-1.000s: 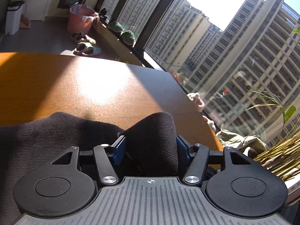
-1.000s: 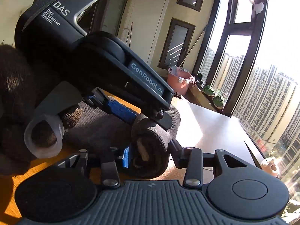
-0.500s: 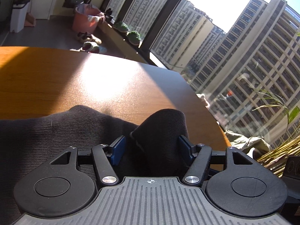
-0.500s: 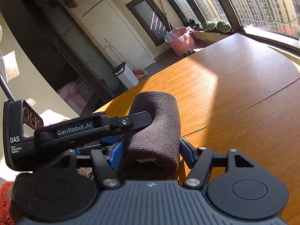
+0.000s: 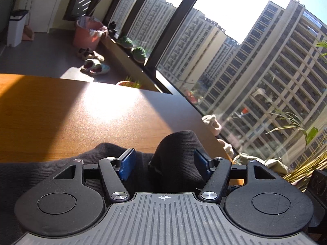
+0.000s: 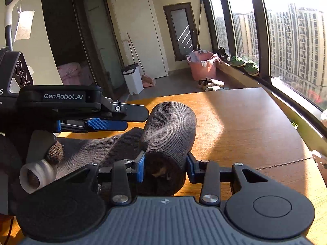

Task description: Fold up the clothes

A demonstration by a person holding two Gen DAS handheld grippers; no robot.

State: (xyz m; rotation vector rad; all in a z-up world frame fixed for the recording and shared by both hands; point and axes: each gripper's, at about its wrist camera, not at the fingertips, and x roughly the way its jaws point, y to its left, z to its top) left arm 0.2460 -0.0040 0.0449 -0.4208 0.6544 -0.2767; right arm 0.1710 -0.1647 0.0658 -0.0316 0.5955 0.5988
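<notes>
A: What is seen closest in?

B: The right gripper (image 6: 165,164) is closing; its blue fingers (image 6: 140,165) are pressed on the rolled end of the dark knit garment (image 6: 169,126), which a second ago sat loose between wider fingers.

A: And the left gripper (image 5: 163,161)?

B: Its fingers (image 5: 127,161) are opening. The cloth fold clamped a second ago is now leaned against the right pad only, with a gap shown at the left pad, so it is judged released.

A: Where is the garment placed?

B: It is laid on the wooden worktop (image 6: 245,118), the roll raised toward the window, the flat part trailed left under the left gripper.

A: What is meant for the fold?

B: A handover is suggested: the roll is now controlled by the right side.
</notes>
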